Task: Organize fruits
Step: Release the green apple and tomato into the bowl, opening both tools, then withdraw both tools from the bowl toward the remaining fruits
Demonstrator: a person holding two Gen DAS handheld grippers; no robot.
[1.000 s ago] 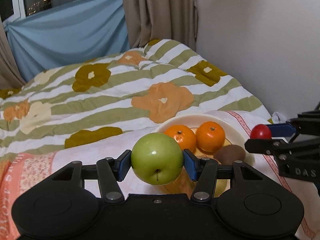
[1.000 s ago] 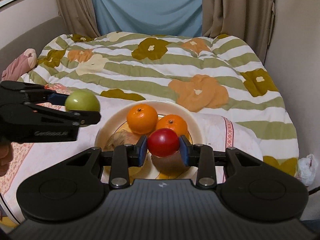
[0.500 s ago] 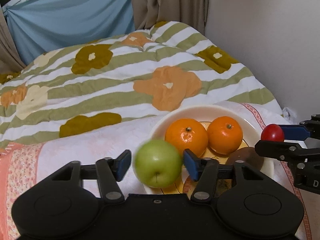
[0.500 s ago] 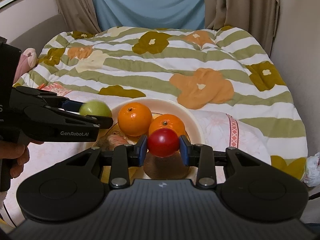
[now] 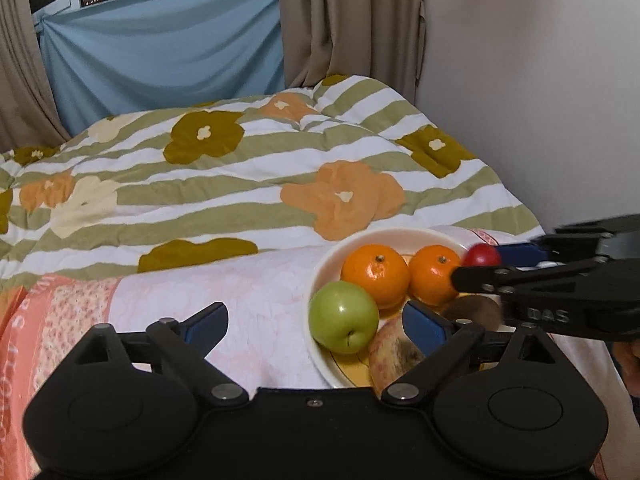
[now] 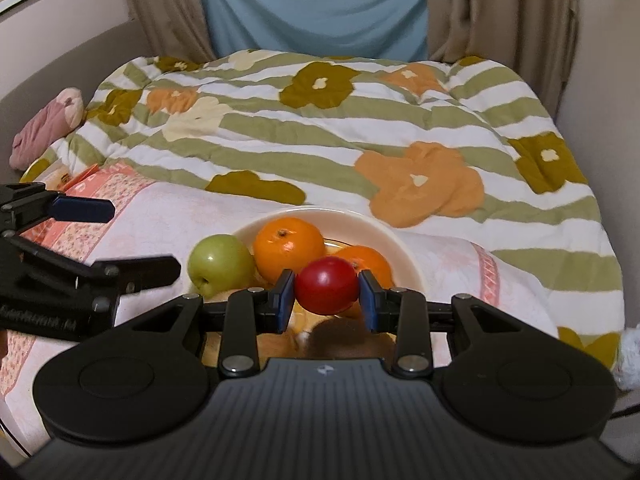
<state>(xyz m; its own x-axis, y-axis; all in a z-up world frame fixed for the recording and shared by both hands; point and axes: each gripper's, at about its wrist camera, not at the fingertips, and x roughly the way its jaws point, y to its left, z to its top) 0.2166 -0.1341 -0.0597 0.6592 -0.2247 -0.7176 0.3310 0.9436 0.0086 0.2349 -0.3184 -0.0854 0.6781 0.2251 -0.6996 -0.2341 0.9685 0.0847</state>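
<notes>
A cream bowl [image 5: 326,264] [image 6: 396,240] sits on the bed and holds two oranges [image 5: 375,275] [image 6: 290,247], a brown kiwi [image 5: 474,310] and a blotchy apple [image 5: 394,354]. A green apple [image 5: 344,317] [image 6: 221,264] rests at the bowl's left rim, free of my left gripper [image 5: 316,326], whose jaws are opening wide around empty air just in front of it. My right gripper [image 6: 326,294] is shut on a small red fruit [image 6: 327,285] [image 5: 482,255] and hovers over the bowl's right side.
The bowl stands on a pink and white cloth [image 5: 224,284] over a striped, flowered quilt [image 5: 240,184]. A wall [image 5: 540,80] runs along the right, curtains [image 5: 344,20] at the back. A pink soft toy [image 6: 48,128] lies far left.
My left gripper has let go of the green apple, which now lies in the bowl, and its jaws have spread. My right gripper has moved closer over the bowl with the red fruit.
</notes>
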